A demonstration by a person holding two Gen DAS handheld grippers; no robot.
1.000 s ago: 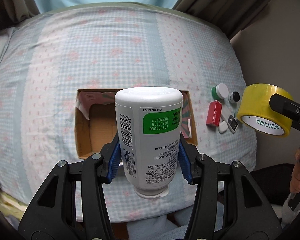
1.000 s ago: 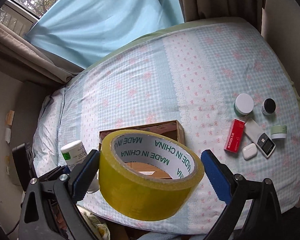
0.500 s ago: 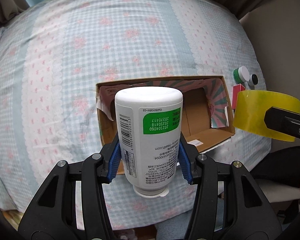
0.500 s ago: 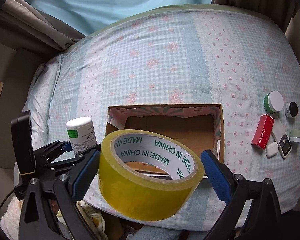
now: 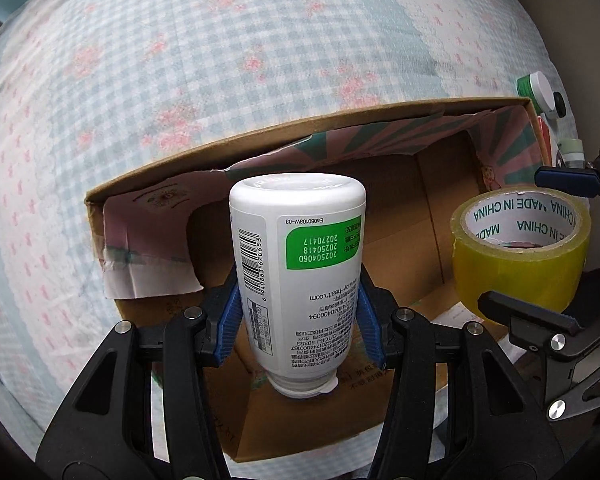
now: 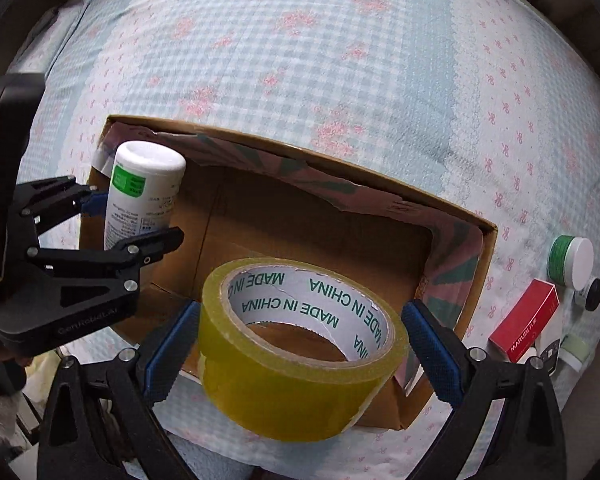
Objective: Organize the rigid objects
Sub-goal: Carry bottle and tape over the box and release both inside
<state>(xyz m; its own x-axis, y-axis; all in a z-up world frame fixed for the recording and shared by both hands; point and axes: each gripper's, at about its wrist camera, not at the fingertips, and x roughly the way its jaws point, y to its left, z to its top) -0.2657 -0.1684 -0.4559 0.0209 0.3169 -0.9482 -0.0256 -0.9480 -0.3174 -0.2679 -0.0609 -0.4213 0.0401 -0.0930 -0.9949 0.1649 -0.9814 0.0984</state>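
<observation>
— Hanging over the open cardboard box (image 5: 432, 216), what did each gripper carry?

— The left gripper (image 5: 298, 316) was clamped on a white bottle (image 5: 298, 264), cap toward the camera. The right gripper (image 6: 300, 354) grasped a yellow tape roll (image 6: 296, 364) by its sides.

— And around them?

— The box lay on a checked bedsheet (image 6: 340, 40); a red carton (image 6: 524, 326) and small jars (image 6: 572, 262) sat beside it.

Right gripper (image 6: 300, 344) clamping a yellow tape roll (image 6: 300, 344) above an open cardboard box (image 6: 485, 276); left gripper (image 6: 134, 220) holding a white bottle (image 6: 142, 192) at the box's left end.
</observation>
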